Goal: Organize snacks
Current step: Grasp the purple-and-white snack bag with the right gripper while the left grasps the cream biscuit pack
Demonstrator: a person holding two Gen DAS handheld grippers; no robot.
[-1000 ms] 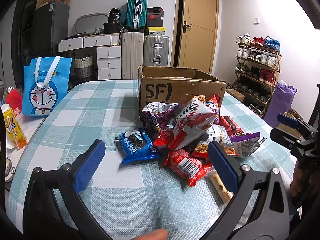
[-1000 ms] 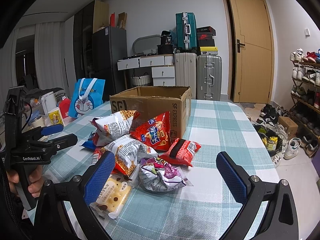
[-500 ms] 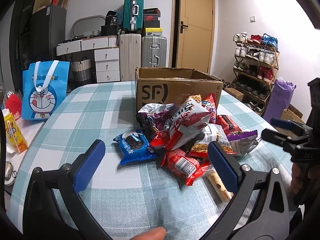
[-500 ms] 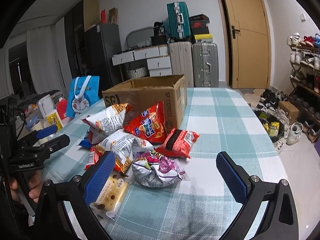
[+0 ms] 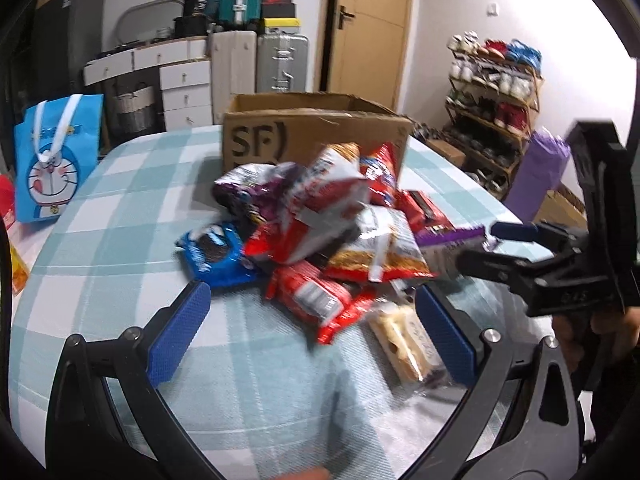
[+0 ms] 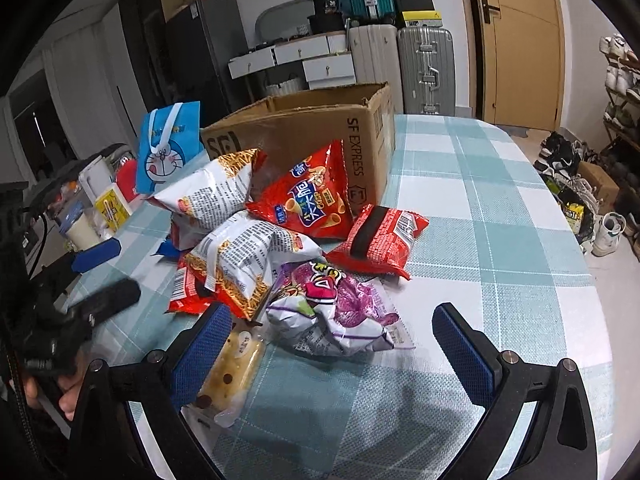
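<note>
Now | left claw (image 5: 312, 334) wide, empty | right claw (image 6: 340, 344) wide, empty

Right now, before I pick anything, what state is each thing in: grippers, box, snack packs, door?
left gripper: open, empty, facing the pile
right gripper: open, empty, over the purple pack
cardboard box: open top, upright, inside hidden
purple pack: crumpled, lying on the table
blue cookie pack: flat at the pile's edge
cake pack: sealed, flat
door: shut
</note>
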